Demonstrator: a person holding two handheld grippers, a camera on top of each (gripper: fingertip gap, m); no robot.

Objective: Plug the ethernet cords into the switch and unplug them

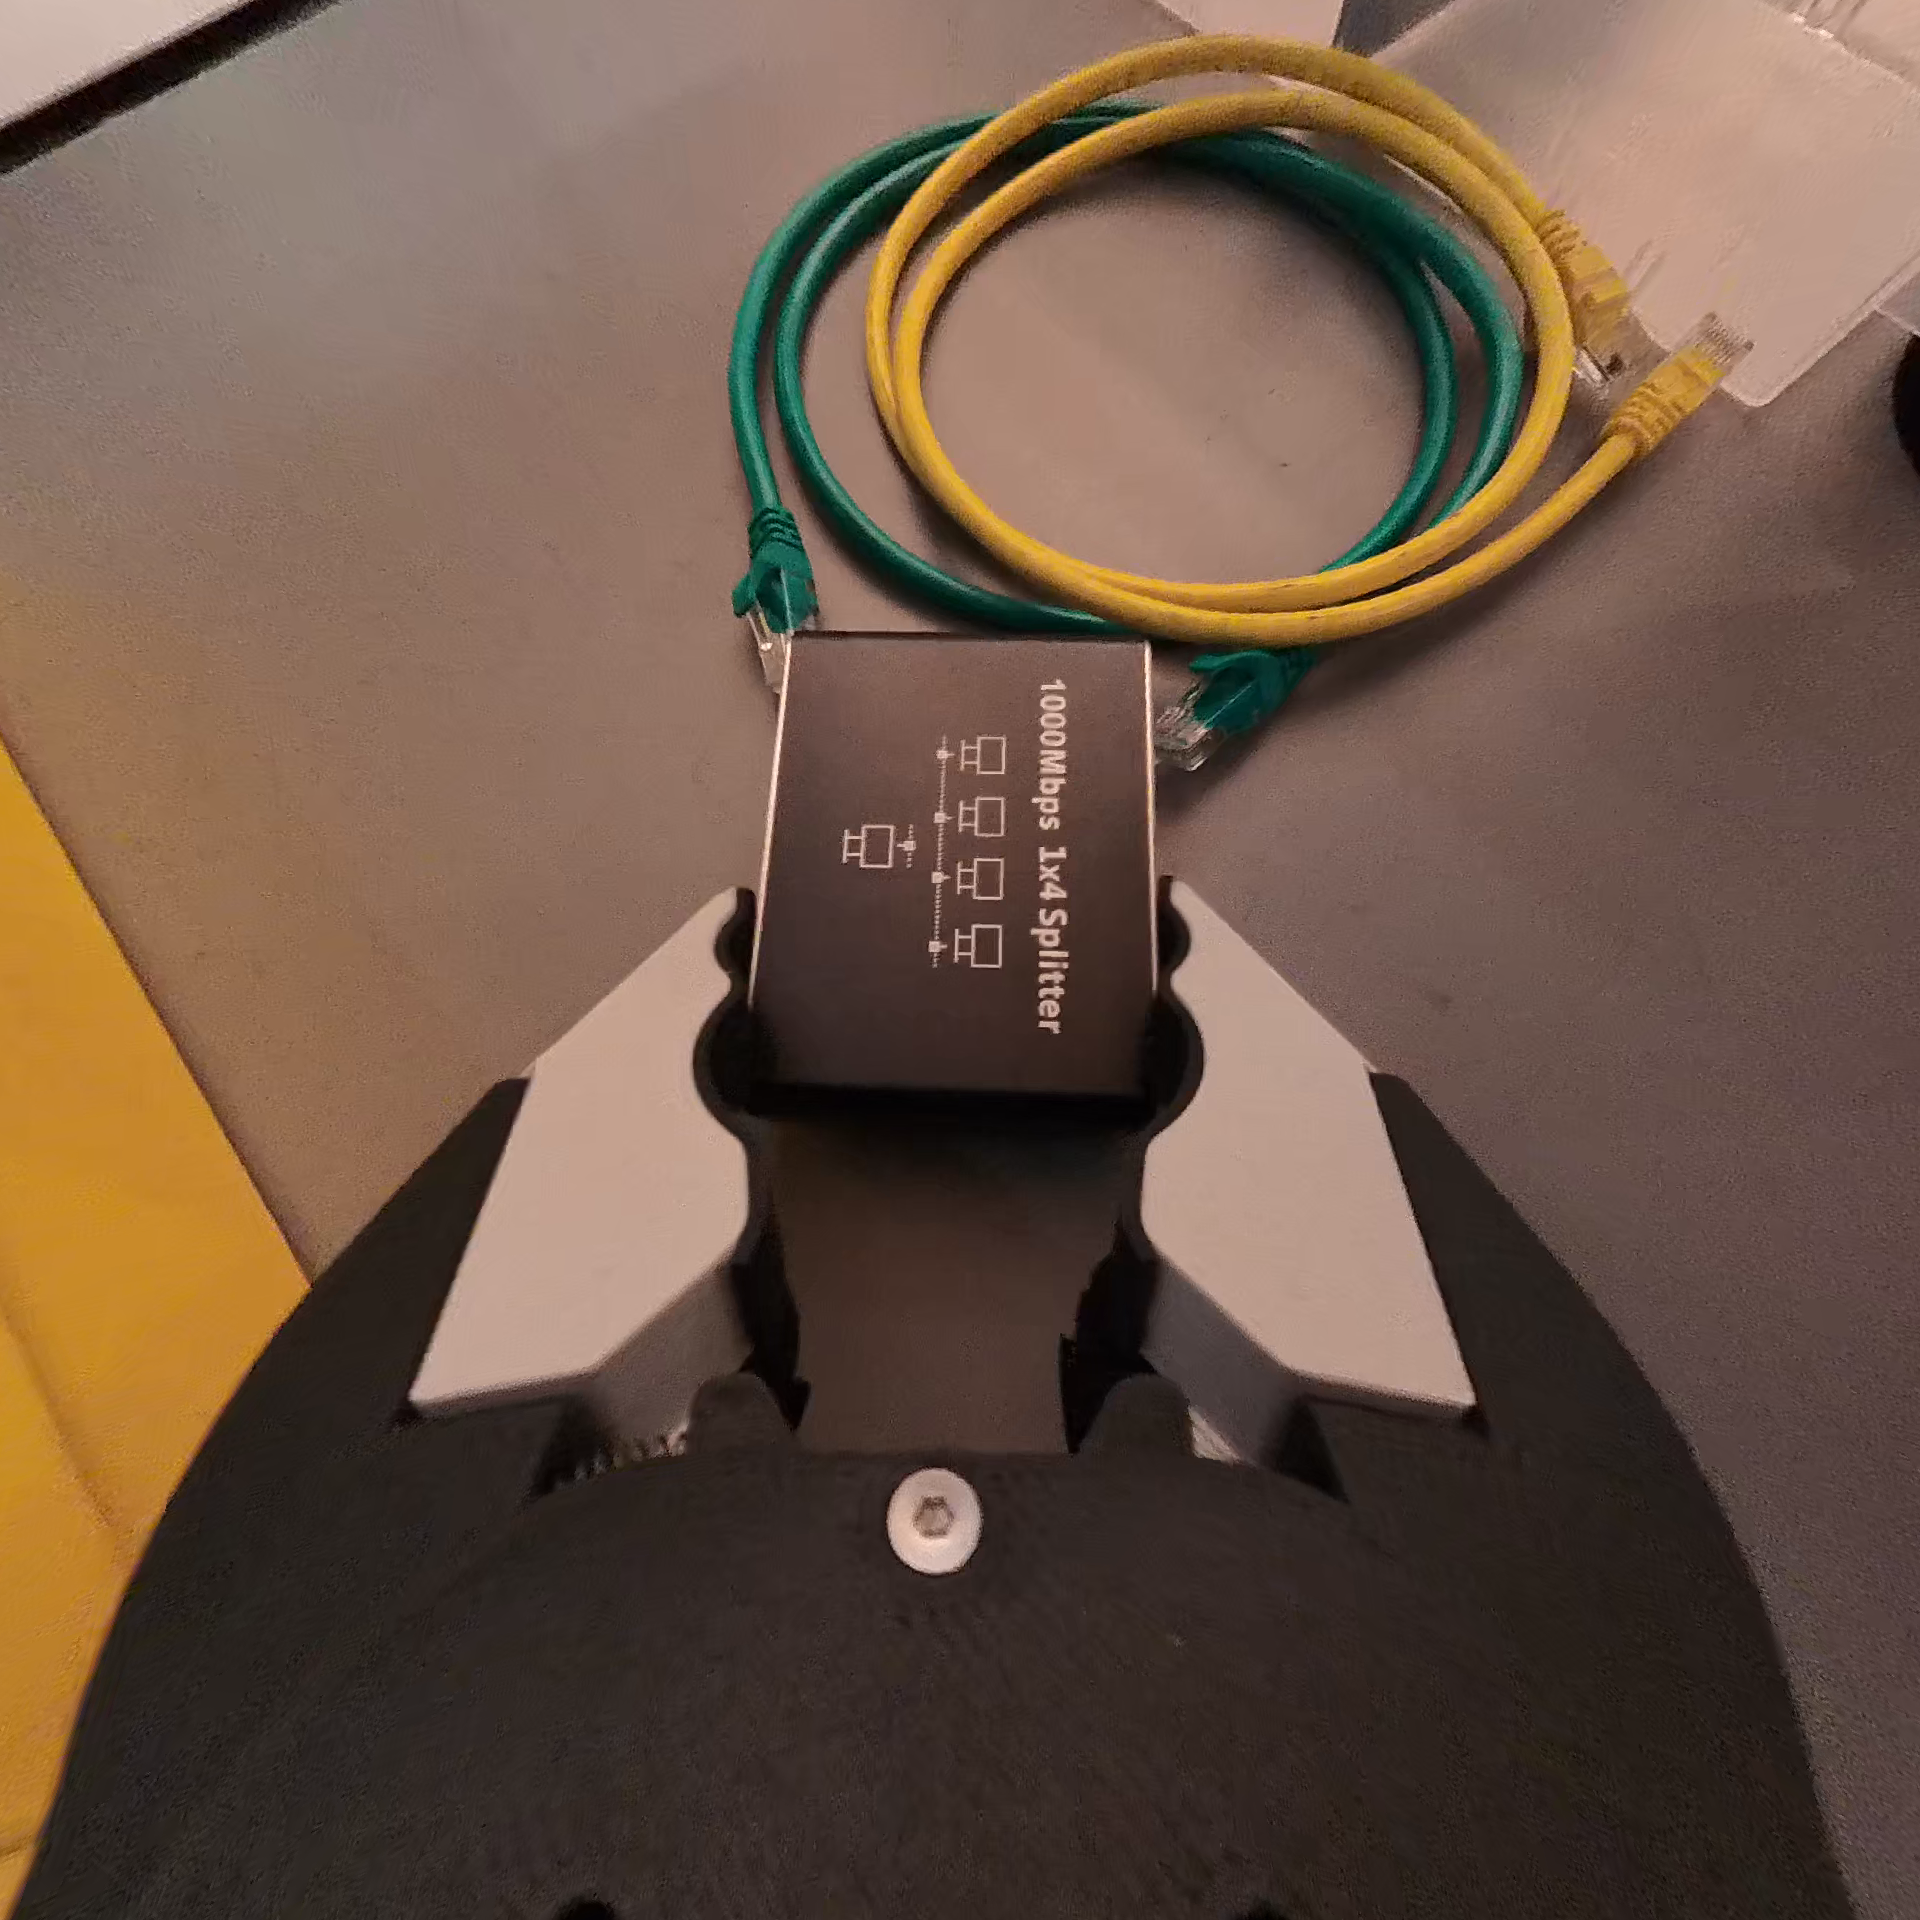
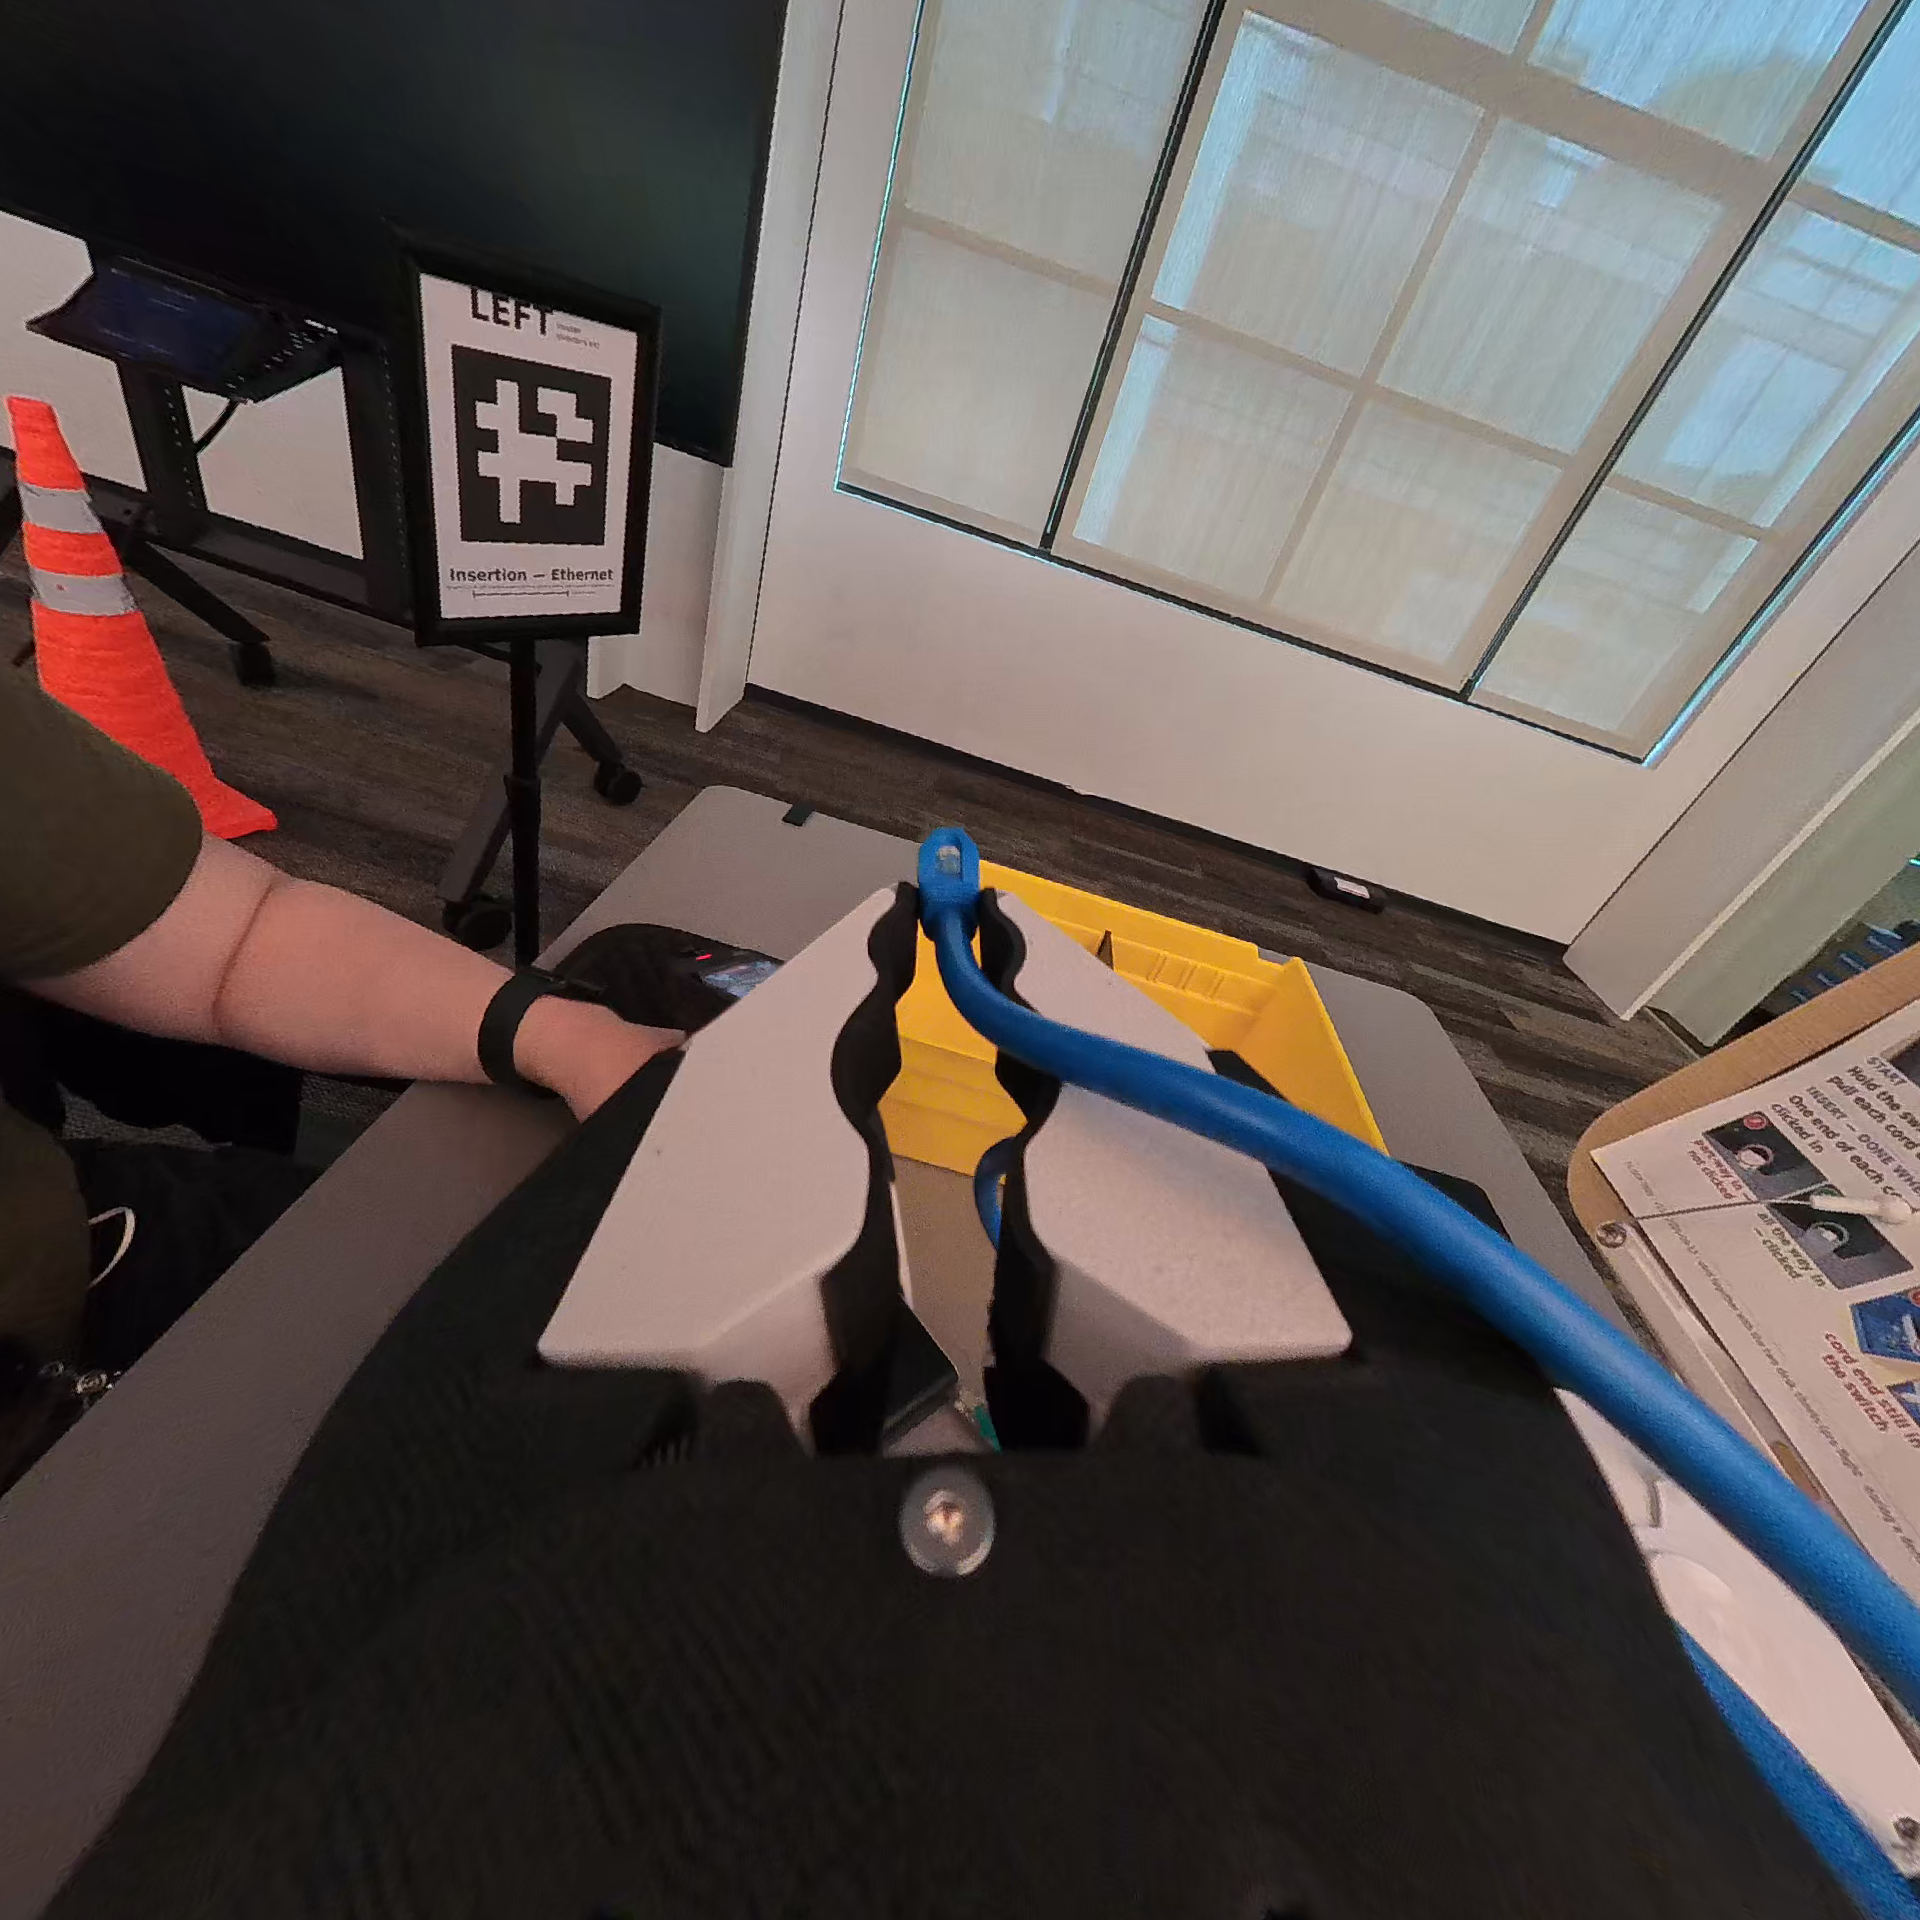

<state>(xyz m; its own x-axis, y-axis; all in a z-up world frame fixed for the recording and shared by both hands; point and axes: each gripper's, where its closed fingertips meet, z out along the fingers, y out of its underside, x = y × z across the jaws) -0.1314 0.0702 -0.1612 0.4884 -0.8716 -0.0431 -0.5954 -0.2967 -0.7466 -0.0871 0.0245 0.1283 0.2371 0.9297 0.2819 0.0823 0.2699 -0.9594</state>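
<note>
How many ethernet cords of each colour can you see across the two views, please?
Green ethernet cord: 1
Yellow ethernet cord: 1
Blue ethernet cord: 1, pinched in the right tongs
Total: 3

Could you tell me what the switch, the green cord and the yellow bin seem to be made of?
Switch: looks like black metal with a satin finish; its edges catch the light as thin bright lines, though coated plastic is possible.
Green cord: a matte rubbery plastic jacket that bends in smooth loops, with clear hard plastic plugs at its ends.
Yellow bin: rigid moulded plastic, slightly glossy, with ribbed walls.
</note>
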